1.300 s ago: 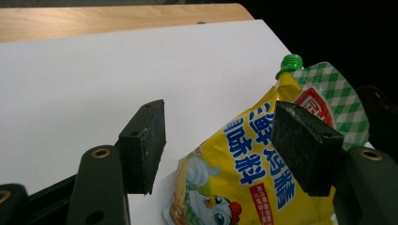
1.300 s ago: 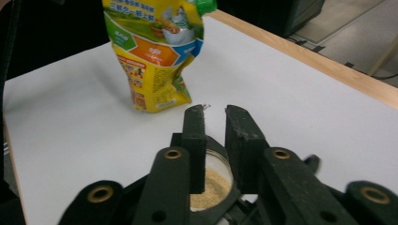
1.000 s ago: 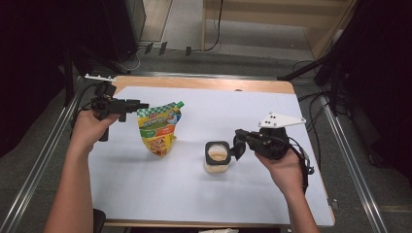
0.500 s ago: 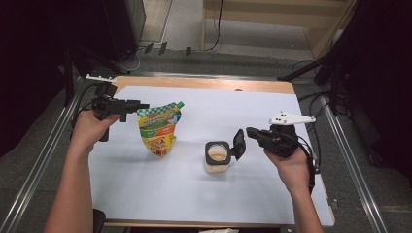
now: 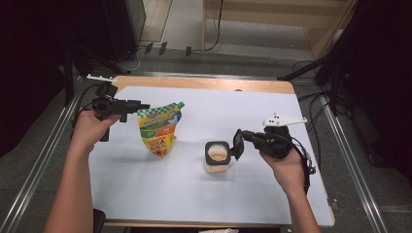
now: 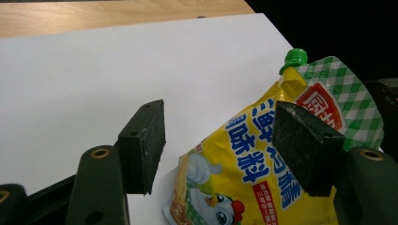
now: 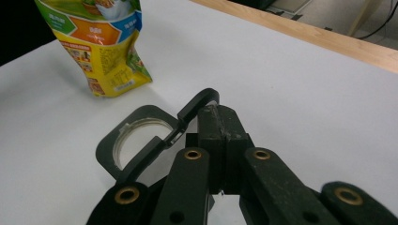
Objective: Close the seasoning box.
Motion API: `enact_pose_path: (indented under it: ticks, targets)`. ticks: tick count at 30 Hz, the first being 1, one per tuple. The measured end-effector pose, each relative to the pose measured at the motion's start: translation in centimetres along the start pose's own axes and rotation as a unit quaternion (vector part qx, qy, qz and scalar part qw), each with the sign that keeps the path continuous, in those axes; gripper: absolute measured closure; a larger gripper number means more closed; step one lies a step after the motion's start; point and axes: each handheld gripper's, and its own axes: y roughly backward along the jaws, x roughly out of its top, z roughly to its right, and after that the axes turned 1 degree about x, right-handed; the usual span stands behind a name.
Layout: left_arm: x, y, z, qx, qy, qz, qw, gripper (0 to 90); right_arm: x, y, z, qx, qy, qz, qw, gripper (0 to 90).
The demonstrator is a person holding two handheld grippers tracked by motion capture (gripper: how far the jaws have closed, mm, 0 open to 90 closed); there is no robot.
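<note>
A yellow and green spouted pouch (image 5: 159,128) stands upright left of centre on the white sheet, its green cap (image 5: 180,104) at the top right. My left gripper (image 5: 141,105) is level at the pouch's upper left edge. In the left gripper view its jaws stand open (image 6: 223,140): the pouch (image 6: 244,178) reaches partway between them, close to the right pad and clear of the left. A small open jar (image 5: 217,158) with pale contents sits at centre, its black hinged lid (image 5: 238,144) raised. My right gripper (image 5: 244,137) is shut, its tips (image 7: 220,117) against the lid (image 7: 136,140).
The white sheet (image 5: 233,111) covers a wooden table (image 5: 204,85) with metal rails along both sides. Cables and dark equipment lie beyond the far edge. Bare sheet spreads in front of the jar and behind it.
My right hand has drawn back to the right, and the jar's lid now stands raised beside the jar. The left gripper and the pouch have not moved.
</note>
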Motion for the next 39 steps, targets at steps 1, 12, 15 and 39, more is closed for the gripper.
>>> enact_pose_path:
  ticks: [1,12,15,39]
  targets:
    - [0.0,0.0,0.0,0.001,0.0,0.0,1.0,36.2,0.1,0.1,-0.1,0.002,-0.001,0.003,1.0,90.0]
    - [0.0,-0.1,0.0,0.003,0.0,-0.001,1.0,36.2,0.5,-0.4,-1.5,0.02,0.016,0.003,0.9997,90.0]
    - [0.0,0.0,0.0,0.002,0.0,-0.001,1.0,36.1,0.5,-0.7,-1.7,0.028,0.017,0.001,0.9995,90.0]
    - [-0.1,-0.3,-0.1,0.002,0.002,-0.009,1.0,35.7,-0.9,-4.8,-4.3,0.079,0.037,-0.037,0.9955,89.3]
